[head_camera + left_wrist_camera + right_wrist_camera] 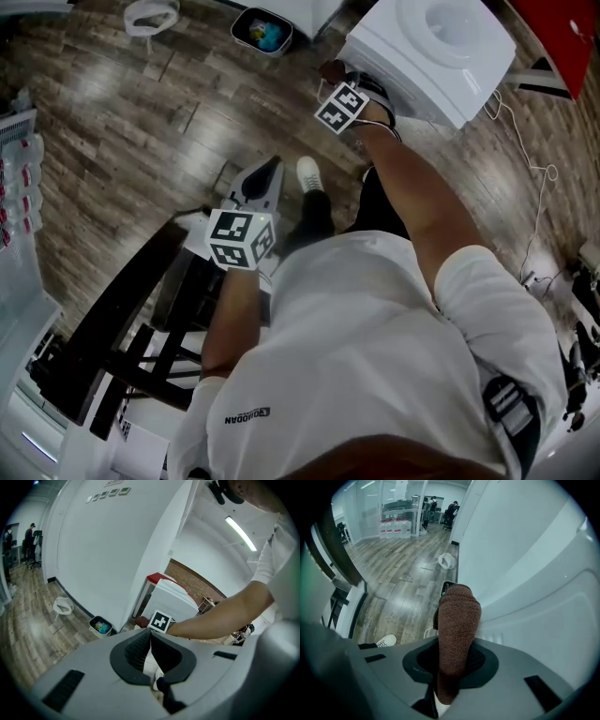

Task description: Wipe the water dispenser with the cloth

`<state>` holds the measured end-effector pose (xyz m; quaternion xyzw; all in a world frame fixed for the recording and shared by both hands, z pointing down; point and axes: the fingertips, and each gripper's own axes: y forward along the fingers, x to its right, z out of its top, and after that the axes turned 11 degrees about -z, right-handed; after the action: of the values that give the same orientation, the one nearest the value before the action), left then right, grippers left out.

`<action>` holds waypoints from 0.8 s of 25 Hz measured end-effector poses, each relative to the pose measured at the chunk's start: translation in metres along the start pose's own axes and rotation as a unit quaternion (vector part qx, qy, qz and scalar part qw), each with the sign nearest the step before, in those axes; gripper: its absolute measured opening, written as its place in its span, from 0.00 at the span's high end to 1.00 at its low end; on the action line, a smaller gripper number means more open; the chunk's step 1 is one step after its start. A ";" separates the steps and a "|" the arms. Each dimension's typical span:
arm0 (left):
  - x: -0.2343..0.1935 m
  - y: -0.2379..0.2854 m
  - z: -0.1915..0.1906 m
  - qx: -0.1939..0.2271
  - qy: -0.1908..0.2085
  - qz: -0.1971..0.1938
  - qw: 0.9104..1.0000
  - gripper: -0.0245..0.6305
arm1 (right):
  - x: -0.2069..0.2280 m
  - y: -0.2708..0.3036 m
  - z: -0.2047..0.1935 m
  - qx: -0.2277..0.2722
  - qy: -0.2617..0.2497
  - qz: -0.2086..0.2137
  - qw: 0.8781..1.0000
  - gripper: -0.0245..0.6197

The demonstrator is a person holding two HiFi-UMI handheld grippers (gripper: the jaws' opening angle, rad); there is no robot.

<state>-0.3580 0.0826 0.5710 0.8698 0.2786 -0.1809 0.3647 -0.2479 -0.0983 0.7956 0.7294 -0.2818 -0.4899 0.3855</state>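
The white water dispenser stands on the wood floor at the upper right of the head view. My right gripper is shut on a folded brown cloth. The cloth's end is held against the dispenser's side near its left corner; the smooth white panel fills the right of the right gripper view. My left gripper hangs lower, in front of the person's body, with its jaws closed at the tips and nothing between them. Its view looks toward the dispenser and the right gripper's marker cube.
A small bin with coloured rubbish sits by the wall left of the dispenser, and a white bag lies further left. A thin cable trails on the floor to the right. A dark bench stands at lower left.
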 end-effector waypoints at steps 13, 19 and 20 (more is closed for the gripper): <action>0.004 -0.004 -0.007 0.002 -0.007 0.010 1.000 0.96 | -0.011 0.018 -0.009 -0.015 -0.010 0.022 1.000 0.86; 0.008 -0.004 0.003 0.009 0.010 -0.004 1.000 0.96 | -0.004 -0.043 0.005 0.058 0.055 0.031 0.996 0.86; 0.009 -0.003 0.005 0.010 0.013 -0.007 1.000 0.96 | -0.002 -0.058 0.005 0.072 0.064 0.032 0.995 0.86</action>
<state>-0.3535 0.0838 0.5610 0.8738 0.2873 -0.1750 0.3512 -0.2519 -0.0666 0.7471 0.7760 -0.3141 -0.4078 0.3644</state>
